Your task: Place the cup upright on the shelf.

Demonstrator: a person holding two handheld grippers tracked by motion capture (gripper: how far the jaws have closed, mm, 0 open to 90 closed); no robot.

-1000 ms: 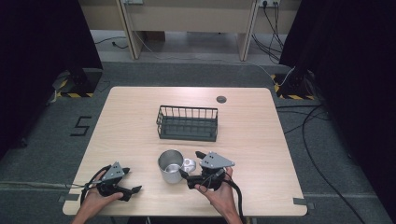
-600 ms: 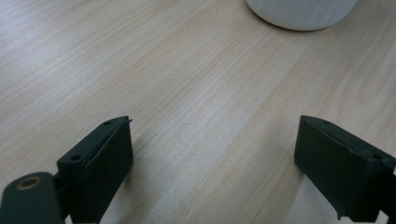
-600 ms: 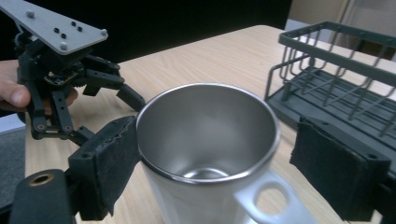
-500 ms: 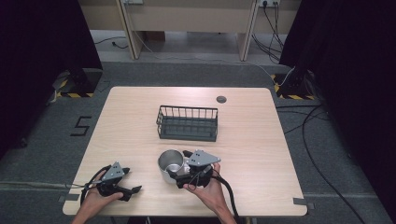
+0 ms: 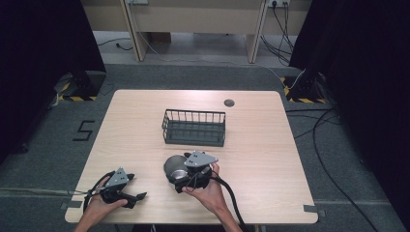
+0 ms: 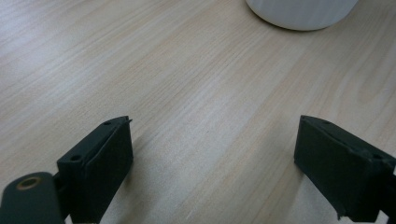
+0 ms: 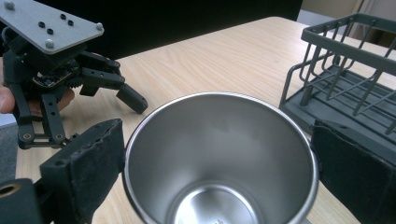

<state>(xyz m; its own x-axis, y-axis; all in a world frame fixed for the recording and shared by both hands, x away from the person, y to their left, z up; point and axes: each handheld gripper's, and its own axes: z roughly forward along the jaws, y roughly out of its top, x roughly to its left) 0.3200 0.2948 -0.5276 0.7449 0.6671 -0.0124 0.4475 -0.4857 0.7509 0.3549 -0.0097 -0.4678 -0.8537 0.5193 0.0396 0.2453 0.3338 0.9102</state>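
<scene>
A steel cup [image 5: 172,164] stands upright on the wooden table [image 5: 290,145], near the front middle. My right gripper [image 5: 178,172] reaches over it from the right and is open. In the right gripper view the cup [image 7: 219,186] sits between the two jaws, its rim close to both pads. My left gripper [image 5: 136,187] rests at the front left, held by a hand, open with nothing between its jaws [image 6: 215,158]. The right gripper view also shows that left gripper [image 7: 116,88] beyond the cup.
A dark wire basket [image 5: 194,127] stands behind the cup at mid-table, and shows as the basket [image 7: 345,79] close to the right jaw. A small round grommet [image 5: 228,102] sits near the far edge. A white rounded object [image 6: 299,11] lies ahead of the left gripper.
My right gripper has moved left from beside the cup until its jaws straddle the cup. The left gripper has stayed put.
</scene>
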